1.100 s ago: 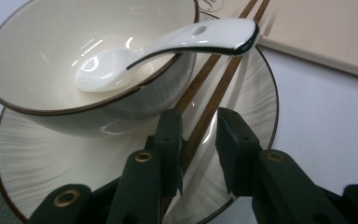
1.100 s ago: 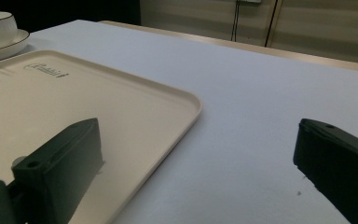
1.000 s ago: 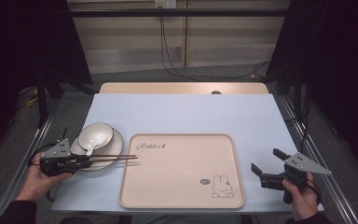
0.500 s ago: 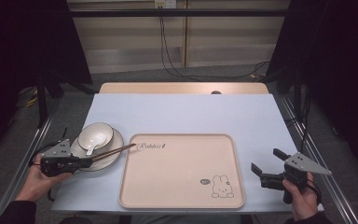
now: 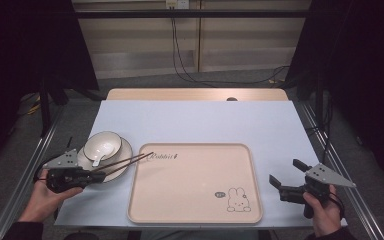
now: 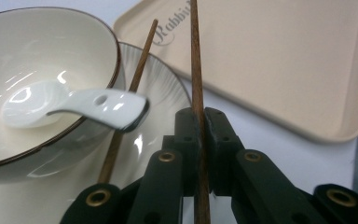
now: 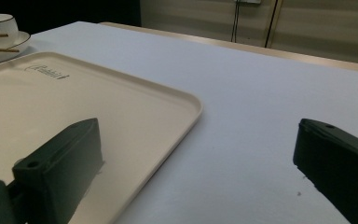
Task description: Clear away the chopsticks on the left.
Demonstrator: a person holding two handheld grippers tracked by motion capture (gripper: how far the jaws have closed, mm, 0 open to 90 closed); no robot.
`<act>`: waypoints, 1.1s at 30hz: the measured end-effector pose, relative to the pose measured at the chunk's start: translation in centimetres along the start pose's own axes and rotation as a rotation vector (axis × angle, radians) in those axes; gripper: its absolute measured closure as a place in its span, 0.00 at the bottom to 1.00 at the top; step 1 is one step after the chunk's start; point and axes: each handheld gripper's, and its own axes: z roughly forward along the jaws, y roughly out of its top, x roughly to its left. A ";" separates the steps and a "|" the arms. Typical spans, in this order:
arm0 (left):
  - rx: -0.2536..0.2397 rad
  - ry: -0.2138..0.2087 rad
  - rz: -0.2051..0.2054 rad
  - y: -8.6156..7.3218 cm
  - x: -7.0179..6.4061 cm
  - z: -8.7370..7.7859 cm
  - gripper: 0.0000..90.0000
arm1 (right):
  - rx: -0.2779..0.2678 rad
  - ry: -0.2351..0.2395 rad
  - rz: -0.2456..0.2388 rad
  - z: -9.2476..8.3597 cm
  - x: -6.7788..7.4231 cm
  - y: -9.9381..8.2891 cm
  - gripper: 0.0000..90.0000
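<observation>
My left gripper point(image 5: 98, 175) point(image 6: 199, 116) is at the table's left edge, shut on a dark wooden chopstick point(image 6: 195, 56). The chopstick points over the plate point(image 5: 124, 151) toward the near-left corner of the beige tray point(image 5: 195, 200). A second chopstick point(image 6: 142, 60) runs beside it across the plate's rim and passes under the left jaw. Whether it is gripped too, I cannot tell. A white bowl point(image 5: 105, 142) stands on the plate with a white spoon point(image 6: 74, 105) inside it. My right gripper point(image 5: 285, 171) point(image 7: 198, 140) is open by the tray's right edge, with nothing between its fingers.
The tray point(image 7: 121, 93) has a rabbit drawing point(image 5: 237, 199) near its front right corner and nothing on it. The light blue table top point(image 5: 205, 122) stretches far behind it. Metal rails run along both sides of the table.
The chopsticks' tips have swung away from me and risen, from lying level over the plate to pointing at the tray's corner. The left hand shifted slightly. The right hand kept still.
</observation>
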 end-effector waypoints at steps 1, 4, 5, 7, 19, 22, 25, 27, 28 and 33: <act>-0.003 0.000 -0.011 0.2 -0.2 0.1 0.94 | 0.000 0.000 0.000 0.0 0.0 0.0 0.01; -0.015 -0.002 -0.045 0.7 -0.7 0.4 0.94 | -0.001 0.002 0.002 0.0 0.0 0.0 0.01; -0.021 -0.001 -0.061 0.9 -0.9 0.6 0.94 | 0.001 0.003 0.003 0.0 0.0 0.0 0.01; -0.031 -0.013 -0.077 1.3 -1.3 0.9 0.94 | 0.000 0.003 0.003 0.0 0.0 0.0 0.01; -0.051 -0.019 -0.188 3.4 -3.4 2.7 0.94 | -0.007 0.001 0.006 0.0 0.0 0.0 0.01; -0.067 -0.001 -0.215 3.8 -3.9 3.1 0.94 | -0.008 -0.002 0.006 0.0 0.0 0.0 0.01; -0.076 0.032 -0.245 4.3 -4.6 3.6 0.94 | -0.008 -0.001 0.005 0.0 0.0 0.0 0.01; -0.079 0.061 -0.271 4.7 -4.9 3.9 0.94 | -0.008 -0.002 0.005 0.0 0.0 0.0 0.01; -0.073 0.074 -0.286 5.0 -5.2 4.3 0.94 | -0.008 -0.002 0.005 0.0 0.0 0.0 0.01; -0.070 0.116 -0.334 5.3 -5.6 5.2 0.94 | -0.007 0.000 0.008 0.0 0.0 0.0 0.01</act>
